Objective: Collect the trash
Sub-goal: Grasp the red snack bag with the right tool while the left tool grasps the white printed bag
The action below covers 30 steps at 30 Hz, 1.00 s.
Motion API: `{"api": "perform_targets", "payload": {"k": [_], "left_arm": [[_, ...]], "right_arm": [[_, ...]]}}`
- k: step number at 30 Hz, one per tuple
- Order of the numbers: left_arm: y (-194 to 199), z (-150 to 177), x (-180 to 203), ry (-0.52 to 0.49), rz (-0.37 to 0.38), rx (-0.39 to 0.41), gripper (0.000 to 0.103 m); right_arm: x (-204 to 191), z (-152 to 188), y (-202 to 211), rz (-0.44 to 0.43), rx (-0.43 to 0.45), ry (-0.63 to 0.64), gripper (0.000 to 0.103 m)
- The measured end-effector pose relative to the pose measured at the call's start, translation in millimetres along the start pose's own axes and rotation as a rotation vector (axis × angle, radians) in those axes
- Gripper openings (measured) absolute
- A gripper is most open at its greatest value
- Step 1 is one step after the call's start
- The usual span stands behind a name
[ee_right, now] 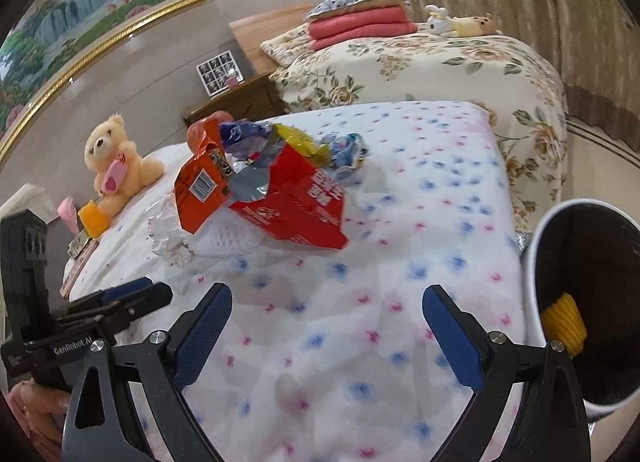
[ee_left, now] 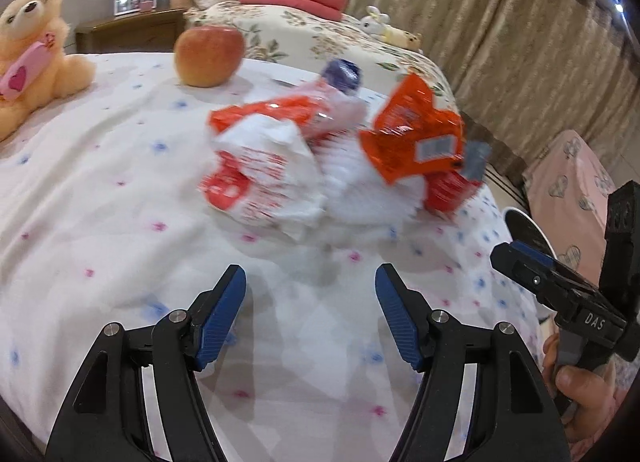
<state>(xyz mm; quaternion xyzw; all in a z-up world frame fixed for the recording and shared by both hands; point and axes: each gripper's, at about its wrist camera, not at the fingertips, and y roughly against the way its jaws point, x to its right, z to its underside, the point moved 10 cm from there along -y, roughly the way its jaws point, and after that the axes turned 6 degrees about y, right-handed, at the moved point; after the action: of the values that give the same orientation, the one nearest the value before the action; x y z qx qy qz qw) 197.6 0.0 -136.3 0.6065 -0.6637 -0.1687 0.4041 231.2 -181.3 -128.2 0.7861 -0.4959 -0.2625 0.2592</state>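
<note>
Showing yellow cup (ee_right: 563,322) in bin (ee_right: 536,246) — right view only

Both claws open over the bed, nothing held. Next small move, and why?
Probably ease the right claw forward onto the torn red foil wrapper: it lies nearest on top of the pile, this claw is open and empty, and the white-rimmed trash bin sits just to its right. The left claw is also open.

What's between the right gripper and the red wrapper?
Only bare flower-dotted bedsheet separates the open right gripper from the red wrapper, per the right wrist view.
</note>
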Motion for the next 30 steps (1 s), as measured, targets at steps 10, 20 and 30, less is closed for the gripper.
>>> {"api": "perform_targets", "payload": {"k": [10, 20, 30], "left_arm": [[-11, -28, -15, 0.02, -0.024, 0.033, 0.07], [-22, -34, -17, 0.026, -0.038, 0.029, 0.06], [-6, -22, -22, 0.036, -0.025, 0.041, 0.031]], "right_arm": [[-7, -21, -27, -0.006, -0.007, 0.034, 0.097], [-14, -39, -39, -0.001, 0.026, 0.072, 0.093], [-9, -30, -27, -0.01, 0.037, 0.028, 0.035]]}}
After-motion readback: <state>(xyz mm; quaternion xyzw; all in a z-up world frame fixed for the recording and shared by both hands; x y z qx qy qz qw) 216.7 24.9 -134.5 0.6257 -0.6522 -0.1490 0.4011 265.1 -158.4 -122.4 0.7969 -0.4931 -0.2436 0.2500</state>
